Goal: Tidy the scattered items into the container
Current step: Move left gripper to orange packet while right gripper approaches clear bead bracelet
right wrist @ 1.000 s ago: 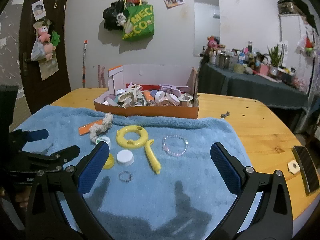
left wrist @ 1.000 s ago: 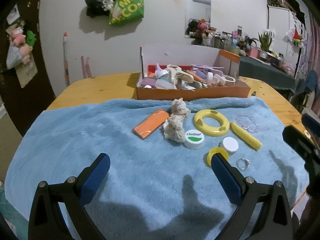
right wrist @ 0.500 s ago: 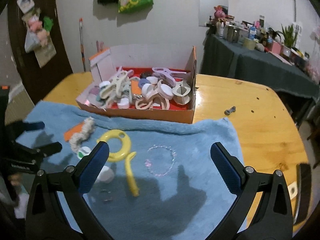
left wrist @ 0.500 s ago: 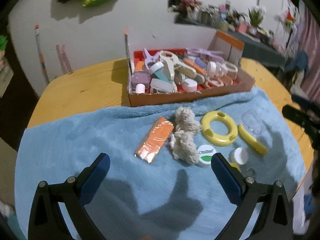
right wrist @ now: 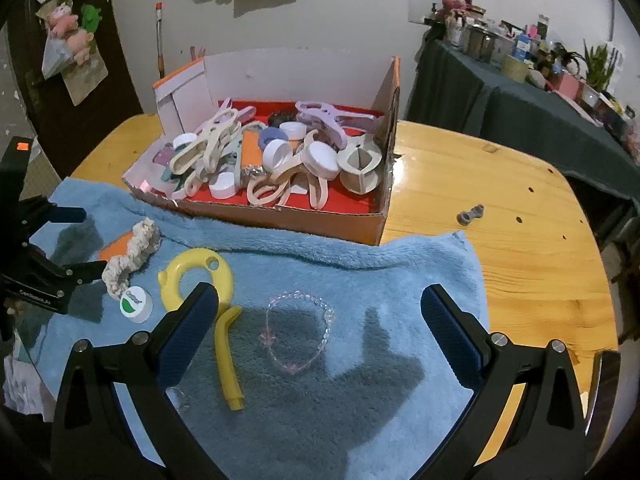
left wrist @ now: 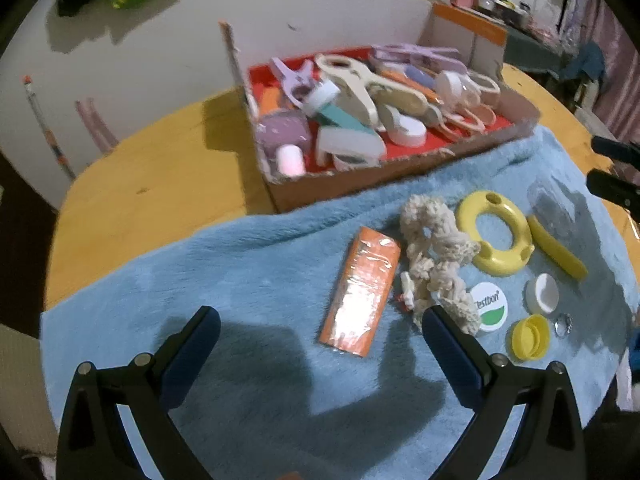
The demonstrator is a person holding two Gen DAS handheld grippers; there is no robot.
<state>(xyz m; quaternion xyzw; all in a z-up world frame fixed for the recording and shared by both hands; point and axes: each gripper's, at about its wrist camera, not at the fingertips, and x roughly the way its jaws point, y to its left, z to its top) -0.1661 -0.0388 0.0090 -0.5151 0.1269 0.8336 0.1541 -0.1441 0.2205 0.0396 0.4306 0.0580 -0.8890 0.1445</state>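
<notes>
A cardboard box (left wrist: 360, 184) (right wrist: 280, 220) full of clips and caps stands behind a blue towel (left wrist: 240, 280) (right wrist: 380, 280). On the towel lie an orange packet (left wrist: 360, 292), a cream rope toy (left wrist: 432, 264), a yellow ring (left wrist: 496, 236) (right wrist: 200, 276), a yellow stick (right wrist: 226, 356), a green-and-white lid (left wrist: 488, 306), caps and a clear bead bracelet (right wrist: 298, 332). My left gripper (left wrist: 320, 340) is open, hovering just short of the orange packet. My right gripper (right wrist: 318, 320) is open, above the bracelet. Both are empty.
The towel lies on a round wooden table (right wrist: 500, 220) with a small grey metal piece (right wrist: 470, 214) on its right side. A dark-clothed cluttered side table (right wrist: 540, 92) stands at back right. A door (right wrist: 60, 80) is at the left.
Both grippers have moved forward and tilted down towards the towel: the left one closer to the orange packet and rope toy, the right one closer to the bracelet. Both stay open.
</notes>
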